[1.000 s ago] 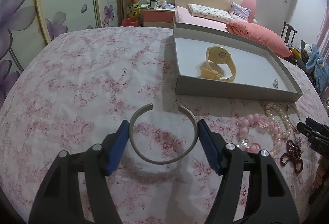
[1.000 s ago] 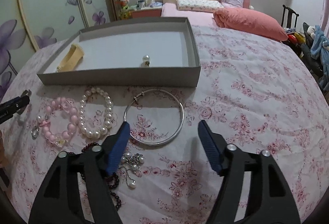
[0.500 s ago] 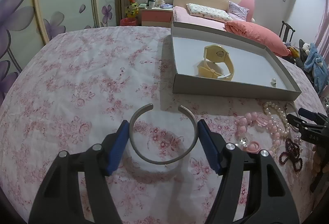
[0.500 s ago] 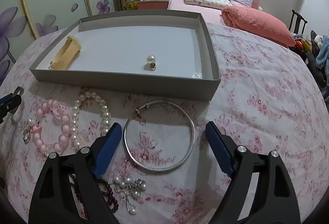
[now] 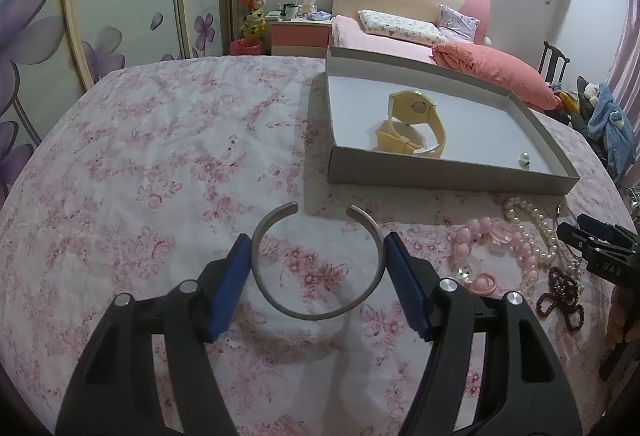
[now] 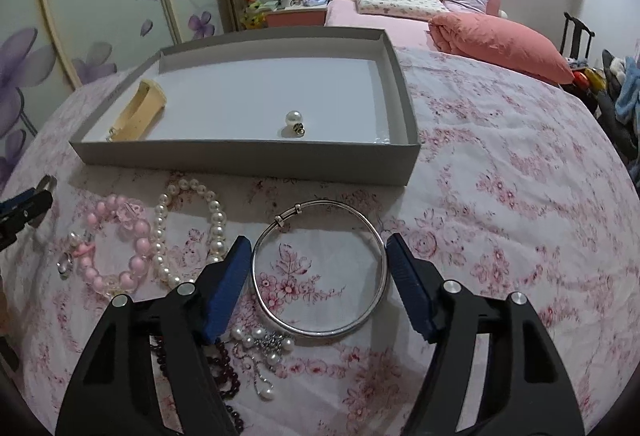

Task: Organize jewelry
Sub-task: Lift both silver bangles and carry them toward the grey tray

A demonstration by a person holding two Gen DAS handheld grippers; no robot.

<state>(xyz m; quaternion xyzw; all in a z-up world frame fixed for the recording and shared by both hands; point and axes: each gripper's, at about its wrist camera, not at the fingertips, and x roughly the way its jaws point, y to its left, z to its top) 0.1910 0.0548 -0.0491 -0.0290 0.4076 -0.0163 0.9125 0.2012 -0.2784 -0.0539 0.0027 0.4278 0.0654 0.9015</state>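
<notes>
My left gripper [image 5: 318,250] is shut on a grey open cuff bangle [image 5: 316,312], held just above the floral cloth in front of the grey tray [image 5: 440,170]. The tray holds a yellow watch [image 5: 412,128] and a pearl earring [image 6: 294,118]. My right gripper [image 6: 318,250] is open, its blue fingers on either side of a thin silver bangle [image 6: 320,328] lying on the cloth. I cannot tell whether they touch it.
A pink bead bracelet [image 6: 120,236], a white pearl bracelet [image 6: 188,228], a dark red bead string [image 6: 224,368] and a pearl cluster [image 6: 264,344] lie left of the silver bangle. A bed with an orange pillow [image 6: 500,44] is behind.
The right gripper has moved forward until its fingers bracket the silver bangle. The left gripper has kept hold of the cuff bangle and lifted slightly toward the tray.
</notes>
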